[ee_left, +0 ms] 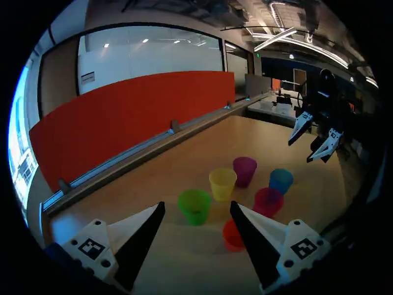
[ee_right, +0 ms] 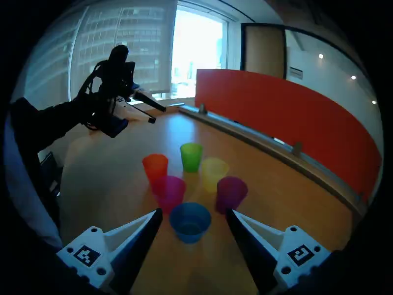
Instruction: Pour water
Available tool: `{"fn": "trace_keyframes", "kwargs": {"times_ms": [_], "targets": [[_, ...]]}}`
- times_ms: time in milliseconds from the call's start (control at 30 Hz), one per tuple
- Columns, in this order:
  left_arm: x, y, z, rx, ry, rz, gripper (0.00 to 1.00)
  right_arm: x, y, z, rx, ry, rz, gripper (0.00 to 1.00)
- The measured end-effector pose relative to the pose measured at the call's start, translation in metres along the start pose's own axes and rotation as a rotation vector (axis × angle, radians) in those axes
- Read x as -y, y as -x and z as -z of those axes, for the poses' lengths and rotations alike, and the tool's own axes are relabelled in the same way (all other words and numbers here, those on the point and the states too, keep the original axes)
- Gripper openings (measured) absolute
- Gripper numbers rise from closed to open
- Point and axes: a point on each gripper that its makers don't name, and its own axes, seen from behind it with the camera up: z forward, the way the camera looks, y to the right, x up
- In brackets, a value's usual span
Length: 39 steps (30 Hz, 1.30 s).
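left gripper view looks along the left gripper (ee_left: 196, 204), its jaws spread wide and holding nothing, with the green cup (ee_left: 194, 207) standing just beyond and between the tips and the orange cup (ee_left: 232, 236) partly behind the right-hand finger; past those come the yellow cup (ee_left: 222, 183), pink cup (ee_left: 268, 200), purple cup (ee_left: 244, 170) and blue cup (ee_left: 281, 180), all upright and bunched close. the right gripper (ee_right: 193, 211) is likewise wide and empty, the blue cup nearest its tips. whether any cup holds water i cannot tell. these look like thin plastic tumblers: light, smooth, easy to squash or tip, so i would pinch one mid-wall, gently. the tight cluster is the main obstacle, since neighbours crowd any finger going in. beyond lie the wooden table (ee_left: 275, 142) and a red partition (ee_left: 132, 113)
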Motion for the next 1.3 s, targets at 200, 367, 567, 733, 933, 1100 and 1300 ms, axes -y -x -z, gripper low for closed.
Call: {"fn": "trace_keyframes", "kwargs": {"times_ms": [200, 367, 567, 733, 933, 1100, 1300], "targets": [[0.001, 0.016, -0.018, 0.060, 0.038, -0.016, 0.99, 0.003, 0.015, -0.012, 0.030, -0.022, 0.001, 1.00], [0.003, 0.029, -0.028, 0.101, 0.059, -0.022, 0.99, 0.003, 0.027, -0.021, 0.056, -0.034, -0.006, 1.00], [0.001, 0.042, -0.043, 0.147, 0.103, -0.034, 0.99, 0.003, 0.039, -0.030, 0.078, -0.043, -0.013, 1.00], [0.003, 0.050, -0.057, 0.182, 0.126, -0.045, 0.99, 0.002, 0.046, -0.038, 0.092, -0.049, -0.023, 1.00], [0.004, 0.056, -0.076, 0.222, 0.146, -0.064, 0.99, 0.000, 0.055, -0.045, 0.110, -0.054, -0.029, 1.00], [0.002, 0.057, -0.089, 0.240, 0.163, -0.077, 0.99, -0.001, 0.062, -0.051, 0.127, -0.055, -0.030, 1.00], [0.001, 0.060, -0.104, 0.264, 0.178, -0.090, 0.99, -0.002, 0.066, -0.057, 0.140, -0.061, -0.027, 1.00]]}}
